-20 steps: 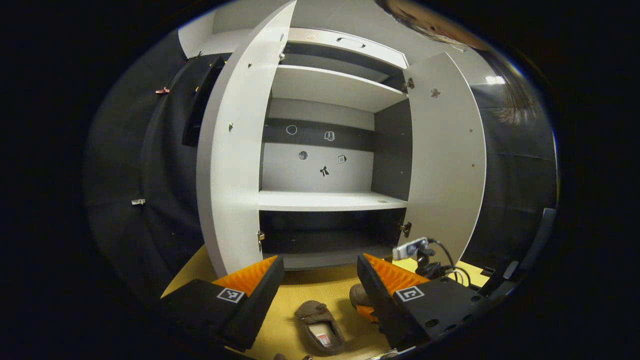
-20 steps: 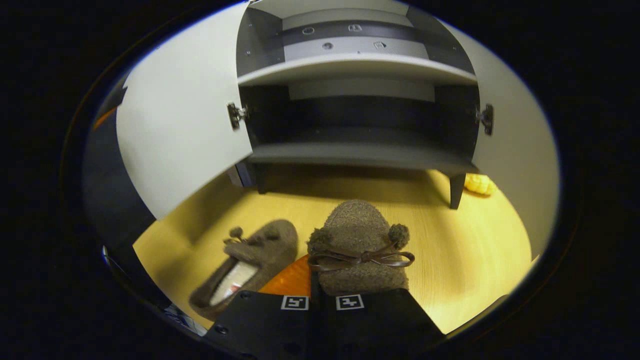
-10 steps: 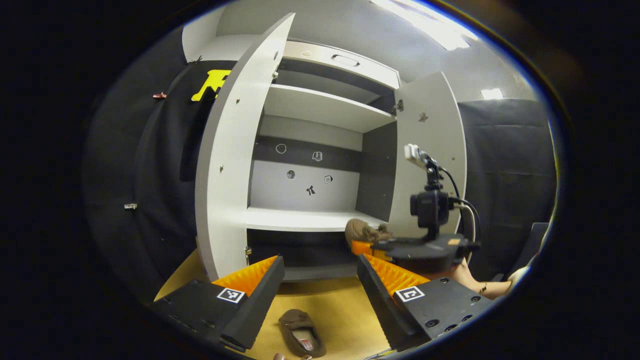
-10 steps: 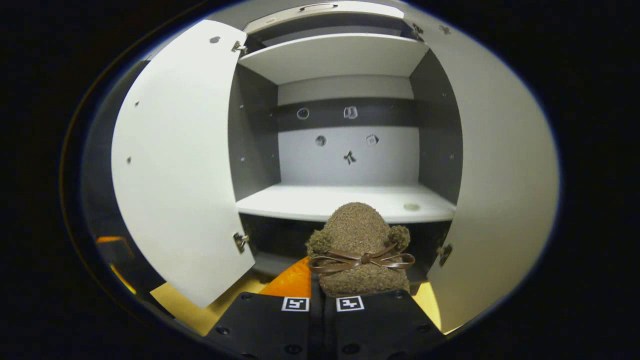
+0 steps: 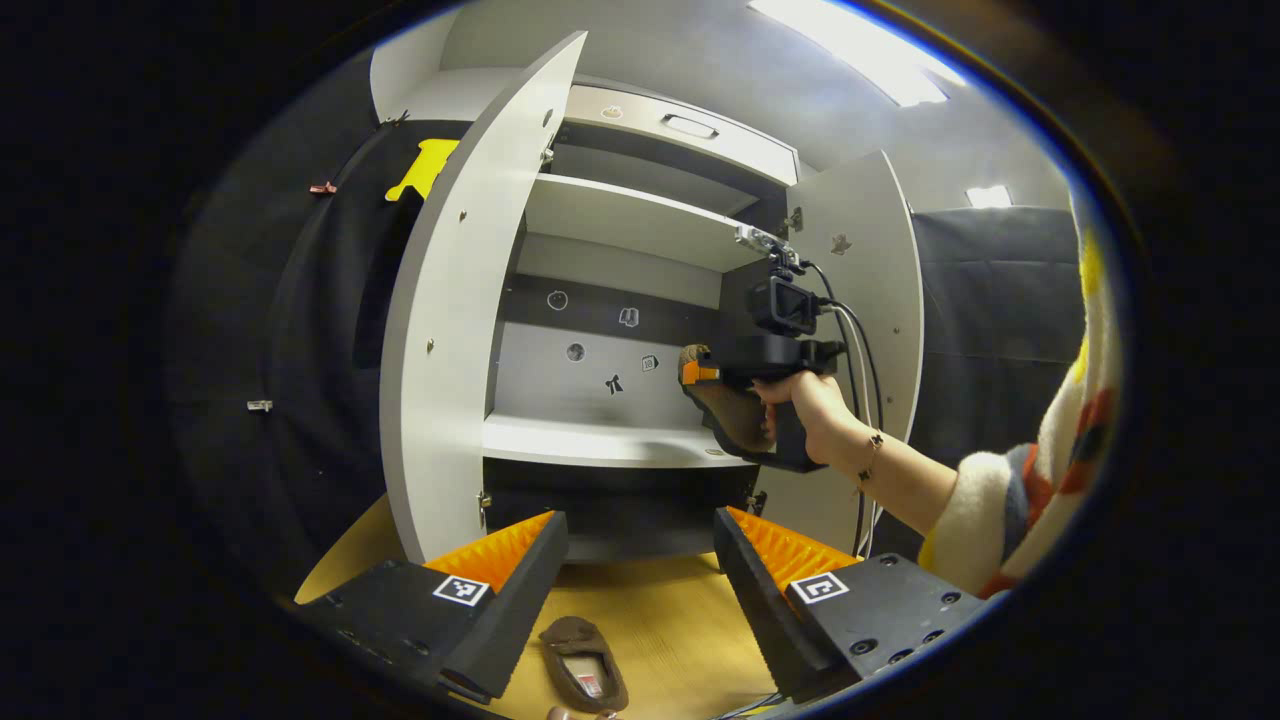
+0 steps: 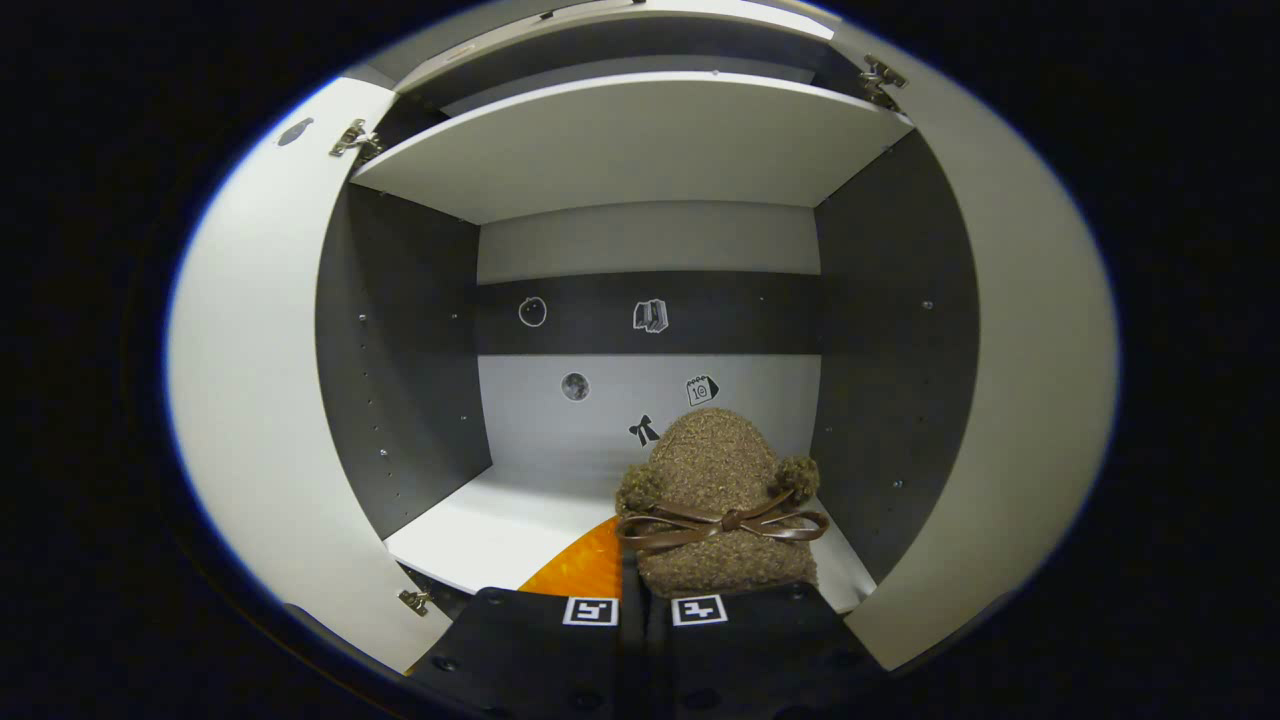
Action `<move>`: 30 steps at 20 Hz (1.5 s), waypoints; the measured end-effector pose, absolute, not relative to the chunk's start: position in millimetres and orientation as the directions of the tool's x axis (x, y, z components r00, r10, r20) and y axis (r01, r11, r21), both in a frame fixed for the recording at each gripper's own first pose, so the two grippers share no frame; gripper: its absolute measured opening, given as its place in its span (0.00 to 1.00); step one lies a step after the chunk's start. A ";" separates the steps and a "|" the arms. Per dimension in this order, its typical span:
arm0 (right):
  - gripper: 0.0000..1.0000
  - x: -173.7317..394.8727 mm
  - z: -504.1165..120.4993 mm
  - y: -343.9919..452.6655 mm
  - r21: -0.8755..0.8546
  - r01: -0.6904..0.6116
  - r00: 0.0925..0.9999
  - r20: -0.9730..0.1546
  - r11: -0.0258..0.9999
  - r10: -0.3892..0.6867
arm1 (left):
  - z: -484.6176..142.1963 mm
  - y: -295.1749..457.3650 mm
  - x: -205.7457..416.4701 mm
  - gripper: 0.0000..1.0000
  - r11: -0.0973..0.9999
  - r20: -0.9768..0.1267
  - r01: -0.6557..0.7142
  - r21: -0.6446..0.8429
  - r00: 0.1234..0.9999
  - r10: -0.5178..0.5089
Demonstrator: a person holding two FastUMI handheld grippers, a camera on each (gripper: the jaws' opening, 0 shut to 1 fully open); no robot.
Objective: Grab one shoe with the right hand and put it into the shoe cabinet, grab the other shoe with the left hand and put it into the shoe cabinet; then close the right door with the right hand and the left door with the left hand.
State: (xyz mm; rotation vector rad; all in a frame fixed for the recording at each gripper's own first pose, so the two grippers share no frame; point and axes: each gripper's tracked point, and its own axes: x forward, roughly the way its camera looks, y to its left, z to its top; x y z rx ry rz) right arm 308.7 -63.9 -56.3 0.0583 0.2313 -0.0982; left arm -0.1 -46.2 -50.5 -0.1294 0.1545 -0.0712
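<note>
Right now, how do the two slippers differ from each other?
The held slipper is clamped in the right gripper and raised at the middle shelf; the other slipper lies on the yellow floor, below the open left gripper. The held slipper shows its toe with bow and pompoms; the other slipper shows its opening and insole. Both are brown and fuzzy.

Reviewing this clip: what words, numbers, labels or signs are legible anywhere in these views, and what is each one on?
Nothing reads with certainty.
Calendar sticker on the cabinet back panel: shows digits, too small to be sure of.
Other stickers there: pictures only, no words.
Square markers on the left gripper: black-and-white patterns, no letters.
Tag inside the floor slipper: blurred, unreadable.
</note>
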 end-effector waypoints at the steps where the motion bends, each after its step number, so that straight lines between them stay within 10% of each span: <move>1: 0.05 324.1 -54.4 -68.2 0.047 0.103 0.968 -0.235 0.994 -0.090 | -52.2 -45.6 2.7 0.94 0.992 -0.153 0.049 -0.120 0.986 -0.068; 10: 0.05 445.6 -112.5 -106.5 -0.026 0.127 0.914 -0.385 0.992 -0.127 | -82.2 -44.8 10.0 0.93 0.984 -0.232 -0.059 -0.168 0.973 0.018; 21: 0.10 456.8 -198.8 -115.7 -0.045 0.105 0.802 -0.587 0.993 -0.111 | -103.3 -35.7 14.6 0.93 0.980 -0.288 -0.103 -0.172 0.956 0.050; 27: 0.55 439.4 -187.8 -92.0 0.038 0.060 0.806 -0.591 0.998 -0.026 | -99.7 -39.6 20.1 0.93 0.984 -0.281 -0.077 -0.163 0.959 0.029; 28: 0.80 433.7 -180.6 -90.1 0.038 0.056 0.812 -0.583 0.998 -0.023 | -99.2 -40.3 19.2 0.93 0.983 -0.280 -0.076 -0.164 0.960 0.027; 30: 0.93 422.9 -165.9 -87.1 0.030 0.053 0.826 -0.563 0.998 -0.027 | -98.2 -41.1 15.3 0.93 0.983 -0.283 -0.075 -0.168 0.959 0.024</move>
